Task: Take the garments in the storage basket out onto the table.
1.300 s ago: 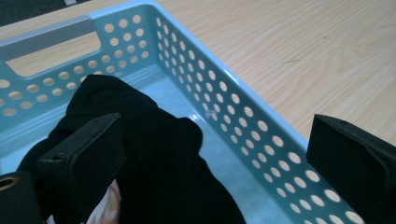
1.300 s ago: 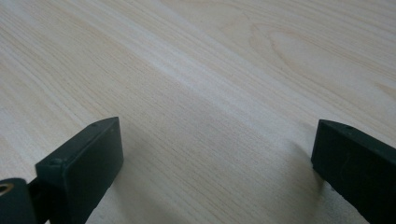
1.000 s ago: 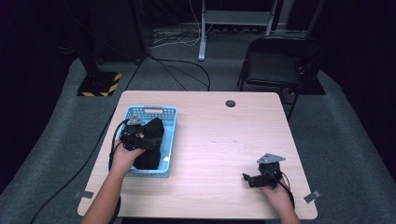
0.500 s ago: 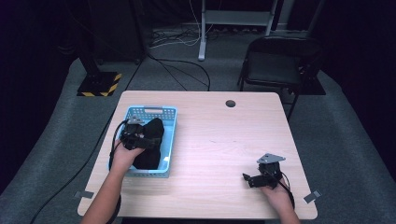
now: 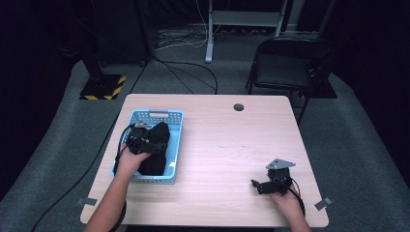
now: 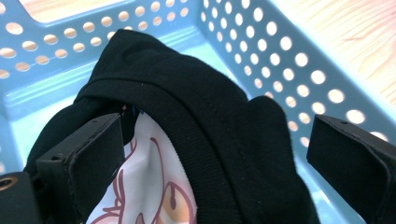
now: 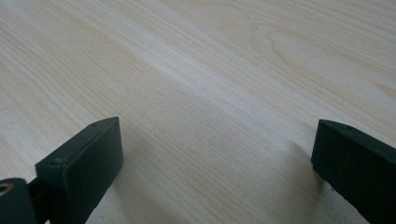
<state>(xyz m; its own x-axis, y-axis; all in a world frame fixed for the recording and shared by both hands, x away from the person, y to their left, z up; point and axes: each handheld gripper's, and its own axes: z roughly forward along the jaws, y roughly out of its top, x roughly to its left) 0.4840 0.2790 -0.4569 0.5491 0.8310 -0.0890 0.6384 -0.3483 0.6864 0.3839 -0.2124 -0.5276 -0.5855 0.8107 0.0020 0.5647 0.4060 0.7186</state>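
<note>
Little has shifted since a second ago: the left gripper (image 5: 145,140) stays low over the blue basket (image 5: 175,140) at the table's (image 5: 232,145) left side, and the right gripper (image 5: 263,186) remains resting near the front right corner, with only slight settling of the left hand (image 5: 129,159) visible in the high view. In the left gripper view the left gripper (image 6: 210,158) has its jaws spread wide apart, one on each side of a bundled black garment (image 6: 201,121) that lies inside the basket (image 6: 280,56); the left jaw touches the cloth near a ribbed collar edge, while the right jaw stands clear of it beside the perforated basket wall. A pale printed patch (image 6: 149,186) with brown and orange outlines shows on the fabric under the collar. From above, the garment (image 5: 157,154) fills the middle and near part of the basket, whose far end is bare. The right gripper (image 7: 215,168), seen in its own view, has its jaws wide apart with nothing between them, lying just over bare light wood (image 7: 210,70). The right hand (image 5: 285,203) holds it by the table's near edge, well apart from the basket. Behind the table, a dark folding chair (image 5: 290,63) stands on the grey floor, with cables (image 5: 193,67) trailing nearby.
</note>
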